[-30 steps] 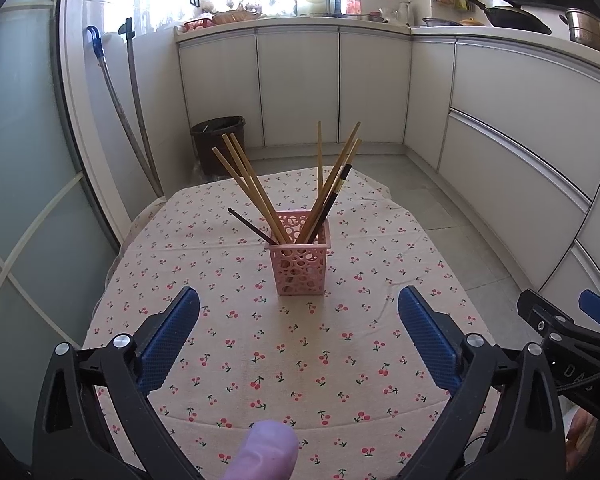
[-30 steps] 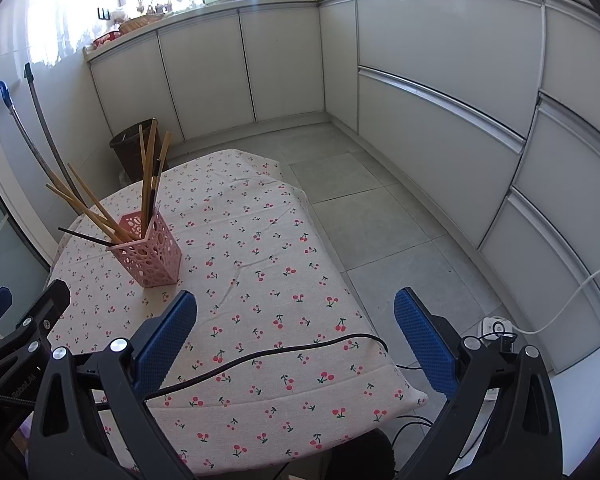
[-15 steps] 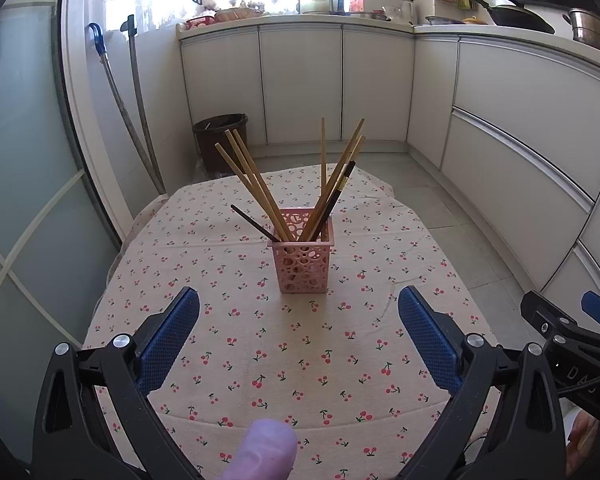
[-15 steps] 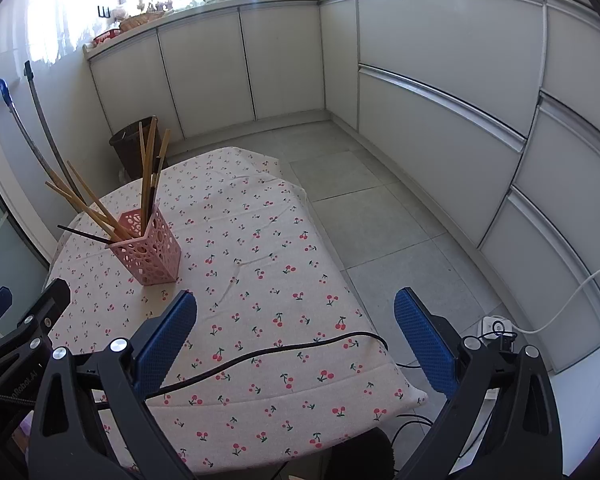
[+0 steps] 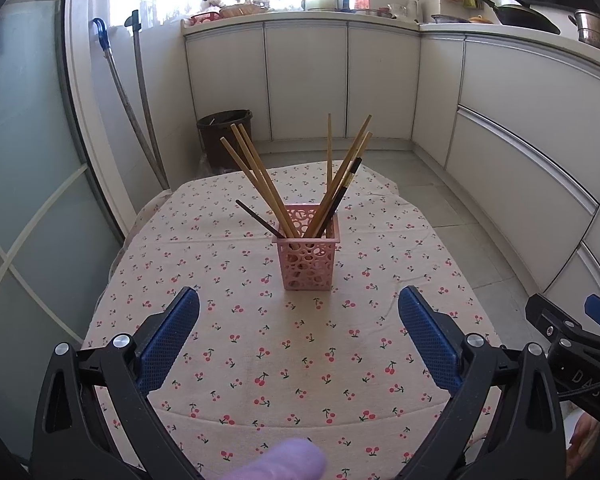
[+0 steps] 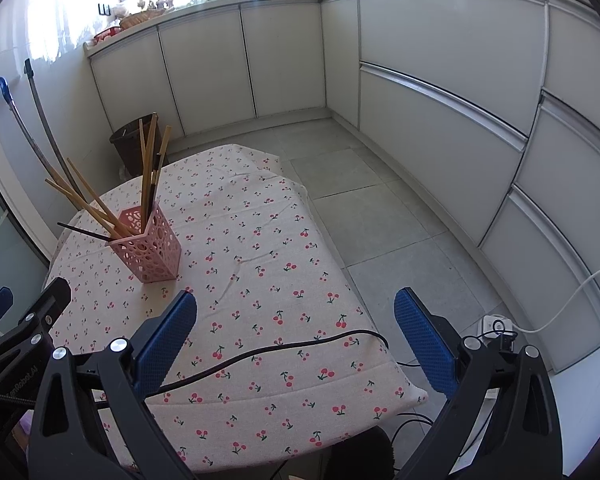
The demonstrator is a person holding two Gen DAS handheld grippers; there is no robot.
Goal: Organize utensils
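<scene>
Pink holder: the perforated plastic holder [image 5: 308,262] stands upright near the middle of the cherry-print tablecloth [image 5: 268,364], well ahead of both grippers
Chopsticks: wooden chopsticks [image 5: 260,184] and two dark chopsticks [image 5: 338,200] all sit in the holder, fanned left and right; none lies loose on the cloth in either view
Left gripper: left gripper [image 5: 298,334] hangs low over the near part of the table, jaws spread wide, holding nothing
Right gripper: right gripper [image 6: 296,330] is over the table's near right corner, jaws likewise wide apart and empty, a black cable [image 6: 268,354] crossing the cloth under it
Progress: judging by the bare cloth, the gathering looks finished; at most the splayed sticks could be straightened
Change since a second ago: the holder sits very slightly higher in the left view, so that gripper has tipped or drawn back a touch; the right view is nearly the same; jaw spread unchanged
</scene>
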